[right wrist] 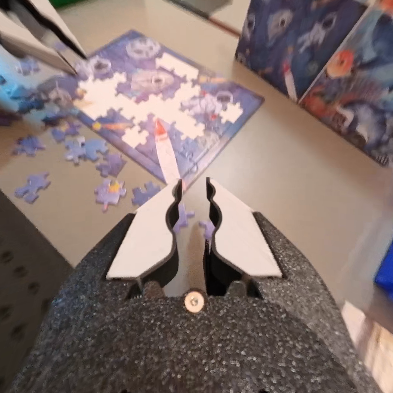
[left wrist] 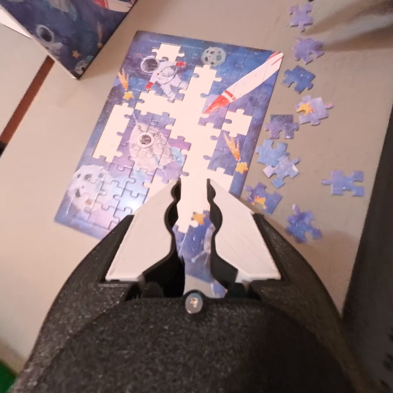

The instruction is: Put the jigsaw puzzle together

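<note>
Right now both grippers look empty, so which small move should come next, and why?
Probably lower the open right gripper onto a loose piece lying under its fingers and close on it. The puzzle board has many white gaps, the left gripper hovers open over it holding nothing, and spare pieces lie beside the board.

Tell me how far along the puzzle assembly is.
Roughly two thirds: the puzzle board shows astronaut, rocket and moon pieces set, with a long white gap down the middle. Both the left gripper and right gripper are empty, jaws apart. Loose pieces remain beside it.
</note>
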A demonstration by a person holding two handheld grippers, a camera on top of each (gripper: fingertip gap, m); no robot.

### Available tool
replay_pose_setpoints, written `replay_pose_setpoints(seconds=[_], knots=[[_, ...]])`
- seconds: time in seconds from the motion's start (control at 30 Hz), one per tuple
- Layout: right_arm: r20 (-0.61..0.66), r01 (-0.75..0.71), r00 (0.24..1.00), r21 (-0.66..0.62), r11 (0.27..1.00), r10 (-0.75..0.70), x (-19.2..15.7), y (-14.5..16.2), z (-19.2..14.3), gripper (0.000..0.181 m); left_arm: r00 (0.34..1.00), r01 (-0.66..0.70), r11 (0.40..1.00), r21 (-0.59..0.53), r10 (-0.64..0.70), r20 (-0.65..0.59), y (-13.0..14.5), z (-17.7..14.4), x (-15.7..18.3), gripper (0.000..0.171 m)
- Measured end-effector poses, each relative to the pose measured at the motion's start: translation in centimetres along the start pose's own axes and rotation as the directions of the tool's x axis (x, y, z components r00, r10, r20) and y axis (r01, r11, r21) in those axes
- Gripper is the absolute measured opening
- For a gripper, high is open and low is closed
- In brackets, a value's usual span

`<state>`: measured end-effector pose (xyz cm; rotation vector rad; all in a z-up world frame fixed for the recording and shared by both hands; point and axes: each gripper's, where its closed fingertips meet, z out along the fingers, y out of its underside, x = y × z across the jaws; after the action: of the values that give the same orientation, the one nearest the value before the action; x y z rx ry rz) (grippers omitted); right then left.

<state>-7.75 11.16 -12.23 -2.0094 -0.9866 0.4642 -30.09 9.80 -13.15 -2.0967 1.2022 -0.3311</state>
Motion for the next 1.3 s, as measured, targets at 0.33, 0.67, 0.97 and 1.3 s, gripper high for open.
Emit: replay_pose_setpoints(seconds=[0.33, 0.67, 0.97, 1.3], knots=[[0.25, 0.093, 0.967, -0.172, 0.981, -0.048, -10.4, 2.8, 0.8, 0.02, 0.979, 0.149, 0.989, -0.013, -0.146, 0.142, 4.2, -6.5, 4.3, 0.024], [0.198, 0.099, 0.979, -0.282, 0.954, -0.042, -9.9, 4.4, 2.3, 0.017, 0.891, 0.368, 0.874, 0.318, -0.43, 0.149, 3.5, -6.9, 5.8, 0.024], [0.181, 0.112, 0.981, -0.253, 0.961, -0.066, -9.6, 4.4, 2.3, 0.009, 0.864, 0.432, 0.802, 0.413, -0.499, 0.065, 3.5, -7.6, 4.8, 0.024], [0.2, 0.182, 0.97, -0.234, 0.955, -0.136, -10.1, 4.4, 2.2, 0.004, 0.853, 0.467, 0.775, 0.426, -0.522, 0.016, 3.5, -7.8, 4.8, 0.024]])
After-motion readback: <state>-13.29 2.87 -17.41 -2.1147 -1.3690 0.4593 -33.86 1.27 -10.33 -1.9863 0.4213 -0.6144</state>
